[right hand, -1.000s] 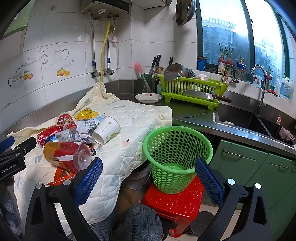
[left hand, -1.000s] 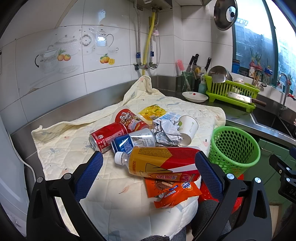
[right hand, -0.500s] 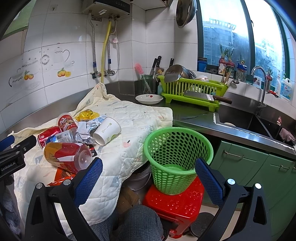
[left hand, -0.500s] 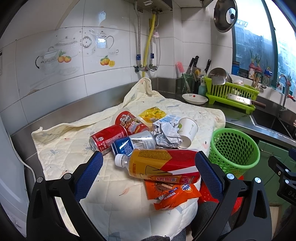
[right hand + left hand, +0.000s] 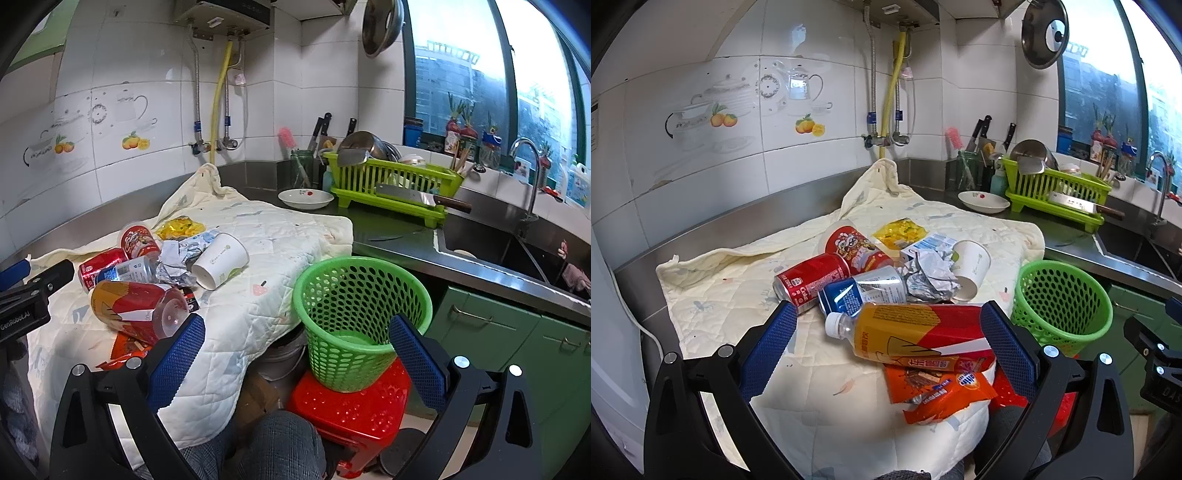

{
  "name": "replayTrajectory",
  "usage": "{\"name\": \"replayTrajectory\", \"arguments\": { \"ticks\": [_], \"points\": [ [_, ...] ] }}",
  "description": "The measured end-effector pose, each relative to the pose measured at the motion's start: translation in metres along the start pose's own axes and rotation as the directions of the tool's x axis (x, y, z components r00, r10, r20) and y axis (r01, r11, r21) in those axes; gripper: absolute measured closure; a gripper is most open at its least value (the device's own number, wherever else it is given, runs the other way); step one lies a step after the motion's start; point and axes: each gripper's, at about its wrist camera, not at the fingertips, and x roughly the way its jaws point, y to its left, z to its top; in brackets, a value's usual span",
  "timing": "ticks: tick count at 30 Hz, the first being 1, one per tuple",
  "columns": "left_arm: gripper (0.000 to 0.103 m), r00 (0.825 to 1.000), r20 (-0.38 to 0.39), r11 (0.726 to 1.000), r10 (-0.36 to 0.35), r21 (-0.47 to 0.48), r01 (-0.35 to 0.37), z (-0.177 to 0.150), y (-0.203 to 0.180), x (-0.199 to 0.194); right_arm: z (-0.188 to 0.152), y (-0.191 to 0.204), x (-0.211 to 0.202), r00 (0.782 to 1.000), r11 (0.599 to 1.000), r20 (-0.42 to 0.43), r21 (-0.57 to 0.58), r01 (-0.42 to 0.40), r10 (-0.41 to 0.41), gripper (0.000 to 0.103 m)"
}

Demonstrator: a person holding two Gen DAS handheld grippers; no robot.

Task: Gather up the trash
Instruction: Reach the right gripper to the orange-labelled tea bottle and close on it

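A pile of trash lies on a cream quilted cloth (image 5: 713,280): an orange-and-red plastic bottle (image 5: 916,334), a red cola can (image 5: 812,278), a blue can (image 5: 862,295), a red snack cup (image 5: 855,245), crumpled foil (image 5: 931,277), a white paper cup (image 5: 969,269), a yellow wrapper (image 5: 899,230) and orange wrappers (image 5: 934,387). A green mesh basket (image 5: 354,317) stands on a red stool (image 5: 354,410) right of the cloth. My left gripper (image 5: 886,354) is open and empty just before the bottle. My right gripper (image 5: 295,354) is open and empty, near the basket.
A steel counter runs right to a sink (image 5: 491,243) with a tap. A green dish rack (image 5: 395,184) with a cleaver, a white dish (image 5: 306,198) and a knife holder stand at the back. Green cabinets (image 5: 517,343) are below. My knee (image 5: 280,443) is under the cloth's edge.
Both grippers have drifted only slightly; the scene sits a little lower in the left view. Nothing was taken hold of or moved.
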Motion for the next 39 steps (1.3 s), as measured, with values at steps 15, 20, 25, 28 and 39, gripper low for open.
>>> {"name": "replayTrajectory", "arguments": {
  "ticks": [15, 20, 25, 28, 39],
  "points": [
    [0.005, 0.995, -0.016, 0.993, 0.102, -0.065, -0.103, 0.011, 0.046, 0.007, 0.02, 0.028, 0.027, 0.959, 0.944, -0.08, -0.172, -0.281, 0.271, 0.006],
    [0.005, 0.988, -0.033, 0.985, 0.148, -0.089, -0.151, 0.011, 0.067, 0.012, 0.031, 0.053, 0.032, 0.916, 0.871, -0.135, -0.284, -0.401, 0.378, 0.007],
    [0.005, 0.984, -0.055, 0.98, 0.168, -0.099, -0.173, 0.009, 0.08, 0.017, 0.039, 0.079, 0.044, 0.87, 0.785, -0.218, -0.373, -0.494, 0.443, 0.007],
    [0.005, 0.982, -0.067, 0.978, 0.178, -0.101, -0.184, 0.008, 0.087, 0.021, 0.041, 0.097, 0.054, 0.842, 0.72, -0.271, -0.436, -0.54, 0.466, 0.007],
    [0.005, 0.972, -0.099, 0.964, 0.212, -0.141, -0.224, 0.0, 0.116, 0.03, 0.036, 0.168, 0.095, 0.76, 0.467, -0.449, -0.605, -0.645, 0.47, 0.008]
  ]
}}
